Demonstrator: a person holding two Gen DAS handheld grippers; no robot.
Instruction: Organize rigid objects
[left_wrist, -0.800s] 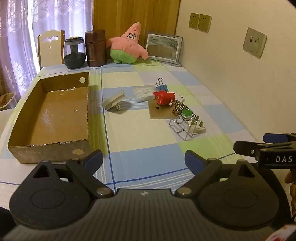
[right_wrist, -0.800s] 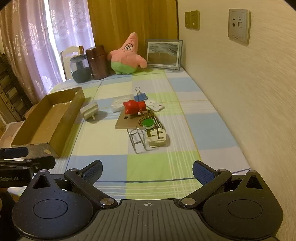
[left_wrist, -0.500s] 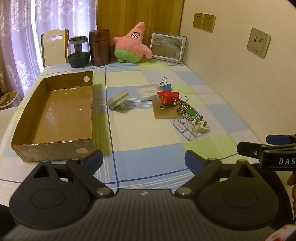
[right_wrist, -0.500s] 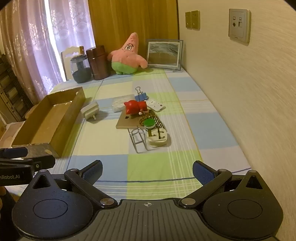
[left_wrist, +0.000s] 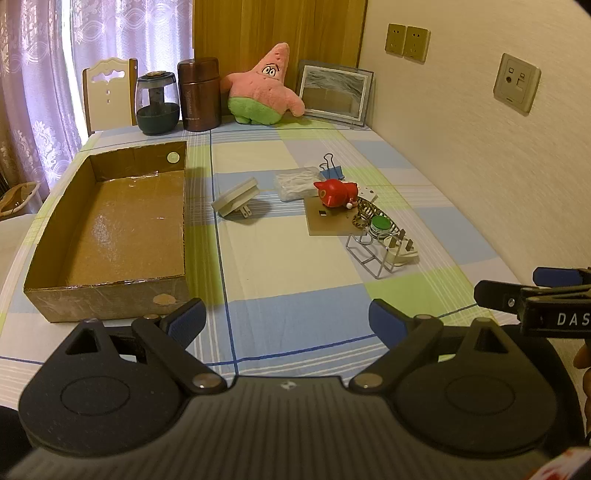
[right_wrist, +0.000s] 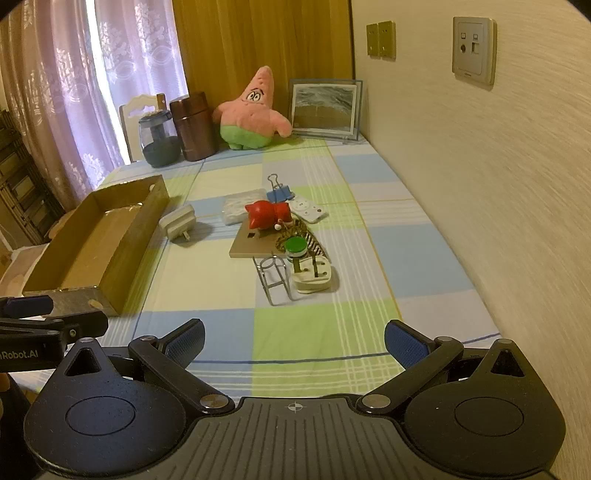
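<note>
An open cardboard box (left_wrist: 110, 229) (right_wrist: 99, 240) lies at the left of the checked tablecloth. To its right sits a heap of small things: a white plug adapter (left_wrist: 236, 201) (right_wrist: 179, 223), a red toy figure (left_wrist: 334, 192) (right_wrist: 267, 214), a blue binder clip (left_wrist: 330, 170) (right_wrist: 279, 190), a brown card (left_wrist: 325, 221), a green-capped jar (right_wrist: 295, 246), a wire rack (left_wrist: 369, 251) (right_wrist: 275, 277) and a white plug (right_wrist: 312, 277). My left gripper (left_wrist: 286, 321) and right gripper (right_wrist: 293, 341) hover open over the near table edge, nothing between their fingers.
At the far end stand a dark jar (left_wrist: 157, 103), a brown canister (left_wrist: 199, 94), a pink plush star (left_wrist: 264, 90) and a framed picture (left_wrist: 334, 94). A wall (right_wrist: 480, 184) runs along the right side. A chair (left_wrist: 109, 92) stands behind the table.
The left gripper has drawn back and risen a little, so the box and heap look slightly farther. The right gripper has barely moved. Both stay open.
</note>
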